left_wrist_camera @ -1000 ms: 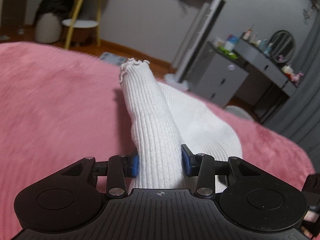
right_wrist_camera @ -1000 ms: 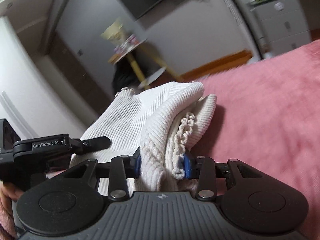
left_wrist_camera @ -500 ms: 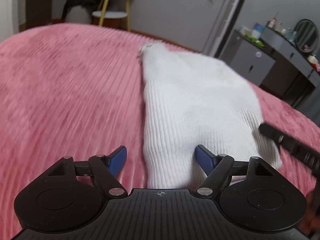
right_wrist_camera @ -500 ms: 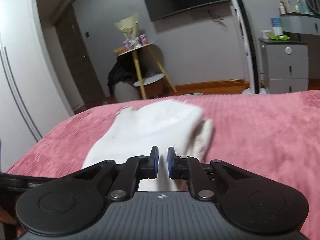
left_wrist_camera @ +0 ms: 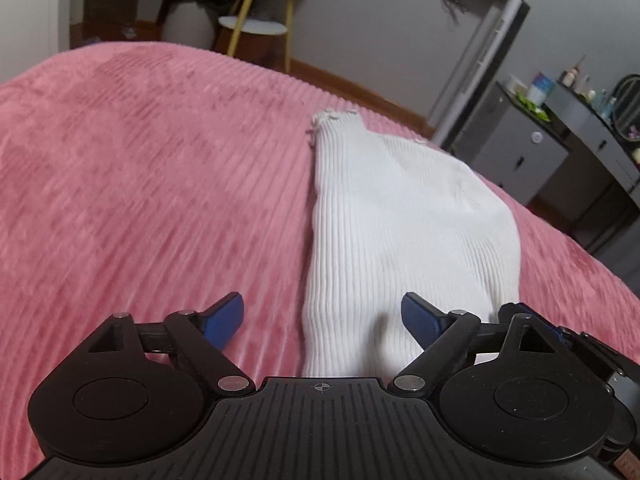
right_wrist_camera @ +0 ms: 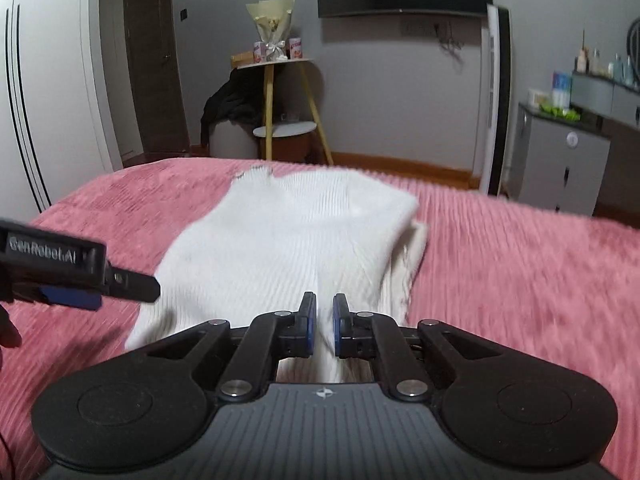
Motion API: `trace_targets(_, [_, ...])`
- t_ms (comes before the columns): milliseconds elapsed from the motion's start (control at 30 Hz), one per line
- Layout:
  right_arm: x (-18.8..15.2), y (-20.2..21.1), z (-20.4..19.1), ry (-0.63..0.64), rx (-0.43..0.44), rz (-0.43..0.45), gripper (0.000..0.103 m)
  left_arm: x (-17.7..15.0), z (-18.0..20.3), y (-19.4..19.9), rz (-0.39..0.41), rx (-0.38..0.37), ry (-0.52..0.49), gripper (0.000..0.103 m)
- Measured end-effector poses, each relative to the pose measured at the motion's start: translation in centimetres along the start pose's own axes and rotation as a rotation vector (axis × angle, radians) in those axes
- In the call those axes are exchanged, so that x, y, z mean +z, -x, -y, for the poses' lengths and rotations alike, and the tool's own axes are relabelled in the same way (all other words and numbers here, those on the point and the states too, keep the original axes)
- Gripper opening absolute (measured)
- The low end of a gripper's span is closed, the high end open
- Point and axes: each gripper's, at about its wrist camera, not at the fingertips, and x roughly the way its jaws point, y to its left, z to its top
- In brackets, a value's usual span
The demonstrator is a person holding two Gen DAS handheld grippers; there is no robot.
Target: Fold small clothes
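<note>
Had the white ribbed knit garment (left_wrist_camera: 400,220) pinched up off the pink bed (left_wrist_camera: 140,160) in both tools a second earlier. Let go of it since, and left it lying flat and folded over on the bedspread, frilly end pointing away. Looked like that fold was basically done; probably only needed a tidy or one more fold across.

Left tool (left_wrist_camera: 322,304): caught mid-opening with the blue pads spread wide. Straddled the near edge of the knit without pressing on it, so held nothing.

Right tool (right_wrist_camera: 324,308): squeezed all but shut, just a sliver of gap. Gripped nothing as far as could be told, just hovered over the near end of the garment.

Aimed both tools forward and down across the bed, side by side, the left one tipped more steeply.
</note>
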Motion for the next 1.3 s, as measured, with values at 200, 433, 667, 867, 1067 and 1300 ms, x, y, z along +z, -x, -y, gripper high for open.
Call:
trace_targets(200, [0.1, -3.2, -0.1, 0.081, -0.051, -0.014, 0.006, -0.2, 0.8, -3.6, -0.088, 0.074, -0.009, 0.095])
trace_targets(433, [-0.2, -4.6, -0.3, 0.171, -0.077, -0.046, 0.005, -1.0, 1.1, -5.6, -0.149, 0.126, -0.022, 0.103])
trace_targets(667, [1.0, -2.5, -0.9, 0.224, -0.242, -0.122, 0.009, -2.3, 0.9, -2.1, -0.179, 0.171, 0.032, 0.102])
trace_targets(867, [0.6, 2.2, 1.3, -0.025, -0.235, -0.312, 0.048, -6.8, 1.4, 4.7, -0.106, 0.145, 0.035, 0.102])
trace_targets(1067, [0.0, 6.5, -0.9, -0.044, -0.170, -0.392, 0.099, -7.1, 1.9, 7.1, -0.092, 0.221, -0.046, 0.102])
trace_targets(1300, [2.2, 7.2, -4.1, 0.076, -0.193, -0.412, 0.099, -5.2, 2.0, 8.1, -0.106, 0.227, -0.063, 0.102])
